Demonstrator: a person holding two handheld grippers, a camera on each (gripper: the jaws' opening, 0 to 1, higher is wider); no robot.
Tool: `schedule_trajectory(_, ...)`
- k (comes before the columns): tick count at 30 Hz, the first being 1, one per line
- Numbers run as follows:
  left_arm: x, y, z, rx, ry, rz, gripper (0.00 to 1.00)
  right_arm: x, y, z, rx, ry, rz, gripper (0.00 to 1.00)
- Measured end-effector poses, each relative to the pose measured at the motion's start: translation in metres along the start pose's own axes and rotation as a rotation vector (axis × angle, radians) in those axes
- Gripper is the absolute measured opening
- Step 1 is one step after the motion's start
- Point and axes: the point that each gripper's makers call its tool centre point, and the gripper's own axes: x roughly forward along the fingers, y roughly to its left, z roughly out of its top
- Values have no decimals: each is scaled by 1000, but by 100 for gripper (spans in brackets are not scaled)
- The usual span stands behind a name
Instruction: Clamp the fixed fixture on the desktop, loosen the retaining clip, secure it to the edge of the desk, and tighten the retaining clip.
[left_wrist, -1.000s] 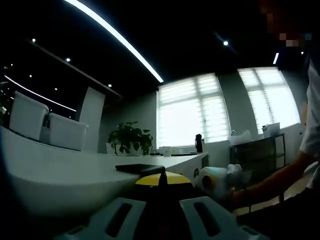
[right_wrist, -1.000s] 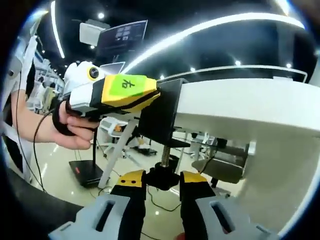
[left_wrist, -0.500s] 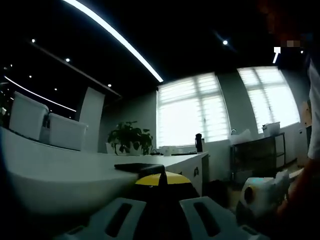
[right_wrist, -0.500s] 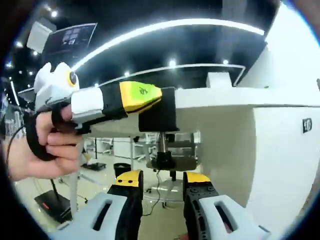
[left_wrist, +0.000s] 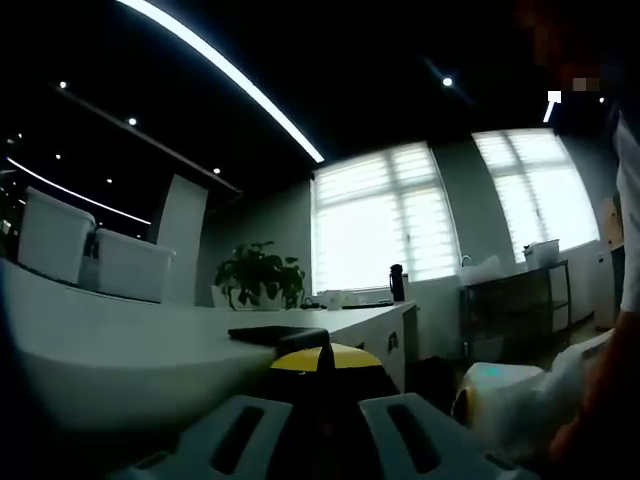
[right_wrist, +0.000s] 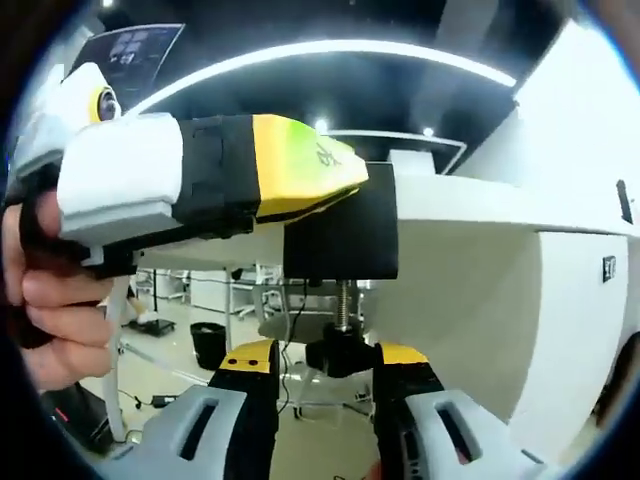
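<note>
Gripping now: the left gripper (right_wrist: 350, 180) holds the black clamp (right_wrist: 340, 235) at the desk (right_wrist: 470, 215) edge, its yellow jaw tips pressed against the clamp's upper part.
Left gripper, own view: jaws rise from the bottom nearly together, yellow tips meeting around a dark piece at (left_wrist: 320, 365); the gap is narrow.
Left gripper, right gripper view: comes in from the left, white and black body with a green label, held by a hand (right_wrist: 45, 300).
Right gripper: its jaws (right_wrist: 325, 365) stand a little apart on either side of the black knob (right_wrist: 340, 356) under the clamp; the yellow tips look to touch the knob's sides, but a firm grip cannot be told.
Clamp: a black block sits over the desk's edge, with a threaded screw (right_wrist: 345, 305) running down from it to the knob below.
Desk: white top, thick edge, with a white side panel to the right in the right gripper view; in the left gripper view its top (left_wrist: 130, 340) stretches away to the left.
On the desk, left gripper view: a plant (left_wrist: 258, 275), a dark flat thing (left_wrist: 275, 335), a dark bottle (left_wrist: 397, 285) further off.
Right gripper, left gripper view: its white body (left_wrist: 510, 400) shows low at the right, beside the person's arm.
Room: bright windows (left_wrist: 375, 230) behind, a ceiling light strip (left_wrist: 220, 75) overhead.
</note>
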Motion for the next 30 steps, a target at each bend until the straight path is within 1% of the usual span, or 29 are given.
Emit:
schedule_trajectory(2, 0, -1, 0, 1, 1, 0, 2, 2, -6, 0, -5, 1, -20, 25)
schedule_trajectory(6, -1, -4, 1, -2, -4, -3, 2, 0, -5, 0, -11, -6, -9, 25)
schedule_trajectory(7, -1, -4, 1, -5, -5, -3, 2, 0, -4, 0, -3, -15, 9, 25)
schedule_trajectory(8, -1, -4, 1, -7, -7, -3, 2, 1, 1, 1, 15, -31, 42, 25)
schedule_trajectory(9, -1, -2, 1, -7, -10, -3, 2, 2, 1, 1, 16, -36, 56, 25)
schedule_trajectory(11, -2, 3, 2, -1, -9, -3, 2, 4, 5, 2, -2, -58, 151, 25)
schedule_trajectory(12, -2, 3, 1, 2, -8, -4, 2, 4, 7, 3, 3, -67, 211, 25)
schedule_trajectory(14, -2, 2, 1, 2, -8, -7, 2, 1, 9, 2, -6, -66, 324, 25)
schedule_trajectory(16, -1, 0, 1, -2, -6, -7, 2, -3, 9, 3, -47, -73, 417, 25)
schedule_trajectory(18, -1, -1, 1, -4, -7, -6, 2, -8, 13, 2, -46, -63, 518, 25)
schedule_trajectory(20, -1, -2, 1, -7, -9, -6, 2, -9, 13, 1, -80, -57, 617, 25)
schedule_trajectory(22, -1, -4, 1, -4, -9, -5, 2, -10, 16, 0, -99, -50, 673, 25)
schedule_trajectory(23, -1, -4, 1, -3, -9, -5, 2, -4, 15, -2, -96, -41, 709, 25)
schedule_trajectory(24, -1, -4, 1, -2, -10, -5, 2, -3, 15, -2, -95, -37, 733, 25)
schedule_trajectory(27, -1, -6, 1, -1, -9, -4, 2, -4, 17, -2, -95, -26, 764, 25)
schedule_trajectory(29, 0, -6, 0, -1, -8, -4, 2, -9, 16, -4, -55, -3, 736, 25)
schedule_trajectory(30, 0, -6, 0, 1, -8, -4, 2, -12, 14, -6, -42, -10, 700, 25)
